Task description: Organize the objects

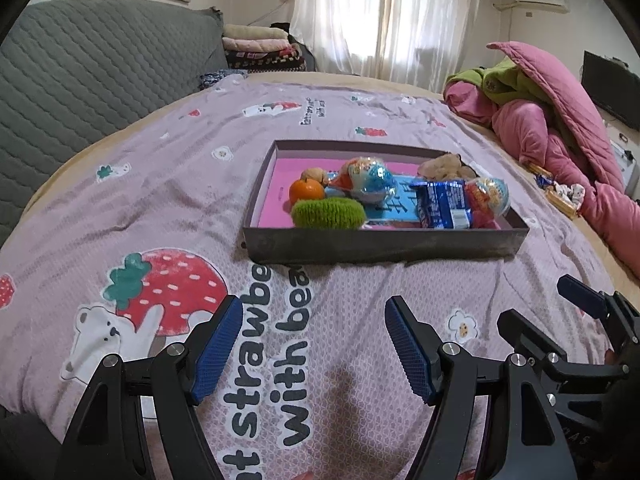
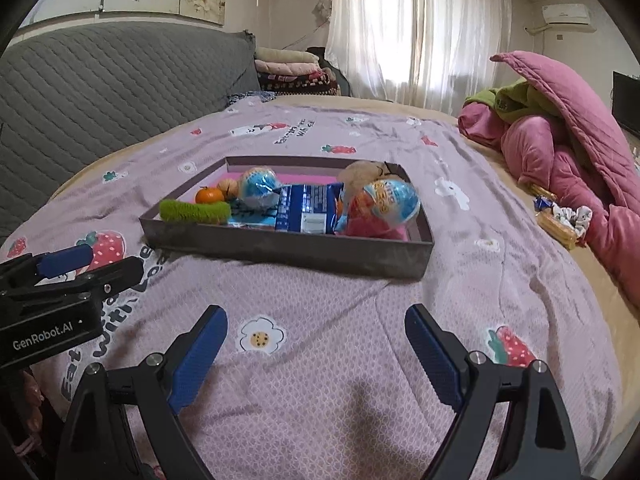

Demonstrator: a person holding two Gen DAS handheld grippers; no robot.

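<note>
Grippers of both hands hung side by side above a bed, ahead of a shallow dark tray (image 1: 384, 246). Left gripper (image 1: 314, 348): jaws stood wide apart, blue pads (image 1: 218, 350) facing each other, with nothing between them but the printed bedspread (image 1: 160, 200) below. Right gripper (image 2: 316, 354): jaws likewise spread wide and empty, above a flower print on the same cloth. Each tool also appeared at the edge of the other's view, the right one at the lower right of the left camera and the left one at the lower left of the right camera.

Tray: lay flat on the bedspread, well ahead of both grippers, lined in pink. Contents, as seen from the left camera: a green fuzzy ring (image 1: 328, 212) against the near wall at the left; an orange fruit (image 1: 306, 191) just behind it; a walnut (image 1: 314, 174) touching the fruit on its far side; a wrapped egg-shaped toy (image 1: 366, 180) near the middle; a blue snack packet (image 1: 442, 204) right of centre; a second wrapped egg-shaped toy (image 1: 490, 196) at the right end; a brownish lumpy item (image 1: 440, 166) in the far right corner, too blurred to identify.

Surroundings: a heaped pink quilt (image 1: 560, 136) lay on the right of the bed, with a few small wrapped items (image 2: 560, 216) beside it; a grey quilted headboard (image 1: 80, 80) stood to the left.
</note>
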